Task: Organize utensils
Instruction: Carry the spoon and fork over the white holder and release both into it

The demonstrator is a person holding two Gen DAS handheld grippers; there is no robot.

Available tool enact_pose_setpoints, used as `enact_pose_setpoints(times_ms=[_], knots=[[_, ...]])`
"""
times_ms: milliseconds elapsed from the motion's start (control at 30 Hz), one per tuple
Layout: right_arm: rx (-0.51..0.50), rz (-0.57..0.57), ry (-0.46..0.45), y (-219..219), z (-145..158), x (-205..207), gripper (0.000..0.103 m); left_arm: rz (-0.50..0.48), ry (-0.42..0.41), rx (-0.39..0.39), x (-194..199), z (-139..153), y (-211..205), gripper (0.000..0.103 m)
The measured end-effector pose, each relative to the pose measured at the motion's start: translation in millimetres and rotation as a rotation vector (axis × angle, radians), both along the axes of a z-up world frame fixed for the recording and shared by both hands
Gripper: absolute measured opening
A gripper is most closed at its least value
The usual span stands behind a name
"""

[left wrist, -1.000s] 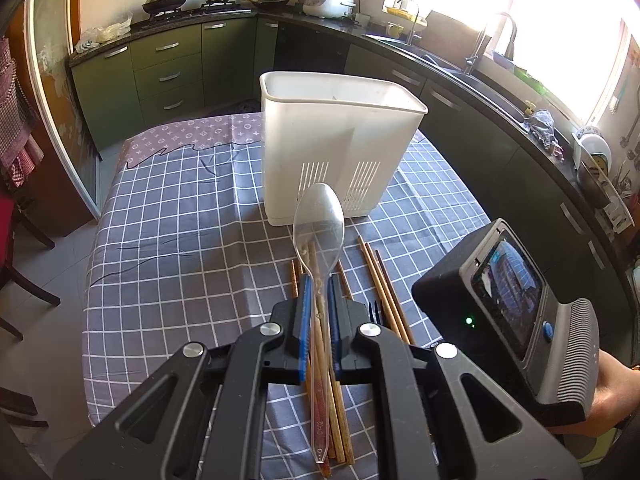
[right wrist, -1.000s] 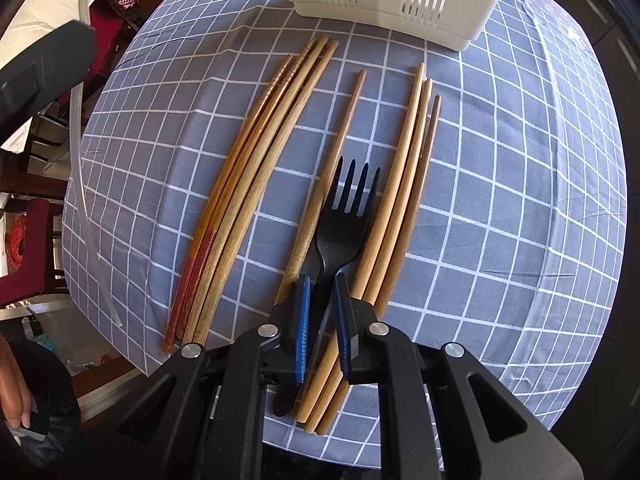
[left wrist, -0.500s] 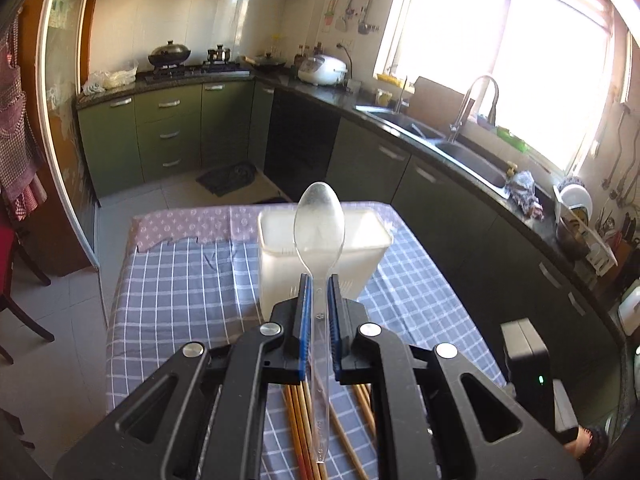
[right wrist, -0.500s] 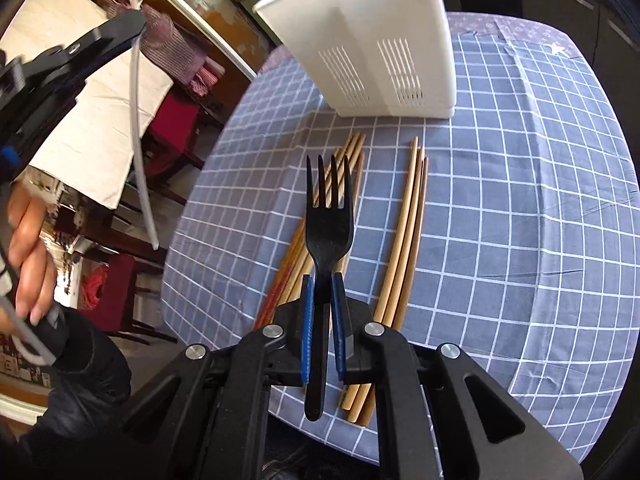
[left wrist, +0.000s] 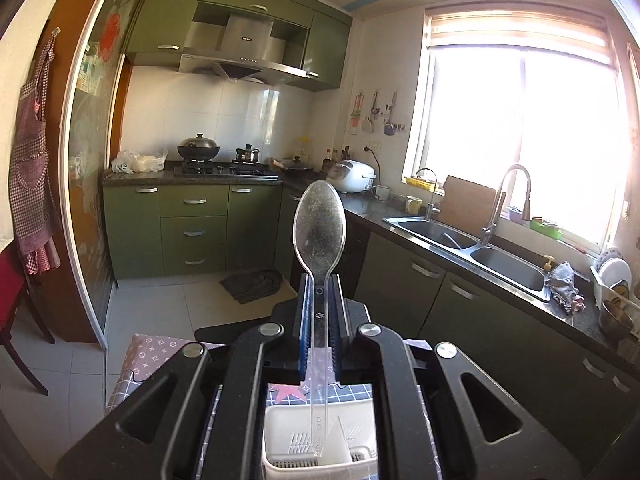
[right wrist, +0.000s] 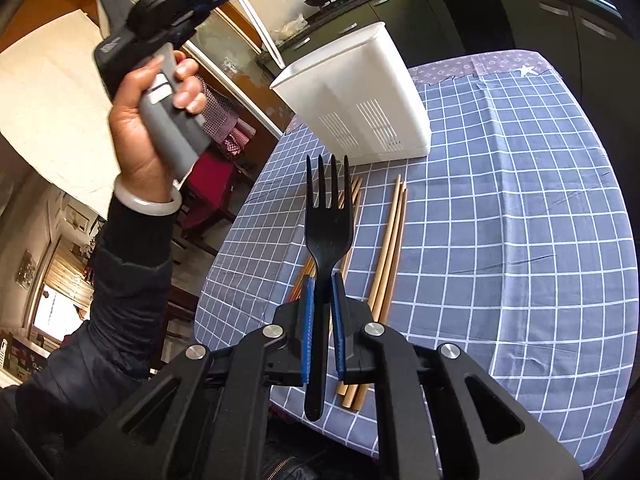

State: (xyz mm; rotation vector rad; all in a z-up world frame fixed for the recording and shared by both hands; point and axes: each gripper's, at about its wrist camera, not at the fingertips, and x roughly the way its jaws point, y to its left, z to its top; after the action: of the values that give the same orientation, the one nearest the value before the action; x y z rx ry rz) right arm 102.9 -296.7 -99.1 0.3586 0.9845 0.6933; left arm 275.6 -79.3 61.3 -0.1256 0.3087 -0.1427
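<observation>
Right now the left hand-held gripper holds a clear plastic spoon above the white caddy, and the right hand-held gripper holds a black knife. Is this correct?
Not quite: the right hand-held gripper holds a black fork, with four tines, as the right wrist view shows. The rest stands: the left hand-held gripper holds the clear plastic spoon above the white caddy.

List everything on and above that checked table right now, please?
spoon: one, clear plastic, held upright above the holder
fork: one, black, lifted off the table
utensil holder: one, white, standing on the tablecloth
chopsticks: several, wooden, lying on the cloth in two loose bunches
tablecloth: one, grey-blue checked
left tongs: shut on the spoon
right tongs: shut on the fork
left hand: gripping the tongs' handle
</observation>
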Motion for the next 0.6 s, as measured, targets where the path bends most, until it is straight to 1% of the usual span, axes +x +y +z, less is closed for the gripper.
enact_pose_setpoints(times_ms=[67,133,233,267,333,400,467,533,600], knots=[[0.003,-0.006,-0.028,-1,6,1,0.01,0.011,0.016,0.014,8,-12,-4,0.008],[0.004,-0.012,-0.055,-2,13,2,0.01,0.006,0.048,0.015,13,-26,-6,0.008],[-0.002,-0.018,-0.099,-2,25,6,0.01,0.007,0.088,0.03,14,-44,-2,0.01],[-0.001,-0.021,-0.113,-3,32,6,0.01,0.007,0.101,0.035,14,-49,-2,0.013],[0.002,-0.029,-0.142,-2,44,12,0.01,-0.003,0.122,0.047,13,-56,-1,0.031],[-0.01,-0.039,-0.18,1,58,17,0.01,-0.011,0.13,0.058,8,-60,1,0.034],[-0.032,-0.056,-0.228,5,76,23,0.01,-0.019,0.132,0.066,0,-60,5,0.034],[-0.042,-0.08,-0.286,9,96,35,0.01,-0.012,0.128,0.051,-11,-55,14,0.034],[-0.056,-0.128,-0.367,13,118,49,0.01,-0.002,0.131,0.025,-24,-48,27,0.035]])
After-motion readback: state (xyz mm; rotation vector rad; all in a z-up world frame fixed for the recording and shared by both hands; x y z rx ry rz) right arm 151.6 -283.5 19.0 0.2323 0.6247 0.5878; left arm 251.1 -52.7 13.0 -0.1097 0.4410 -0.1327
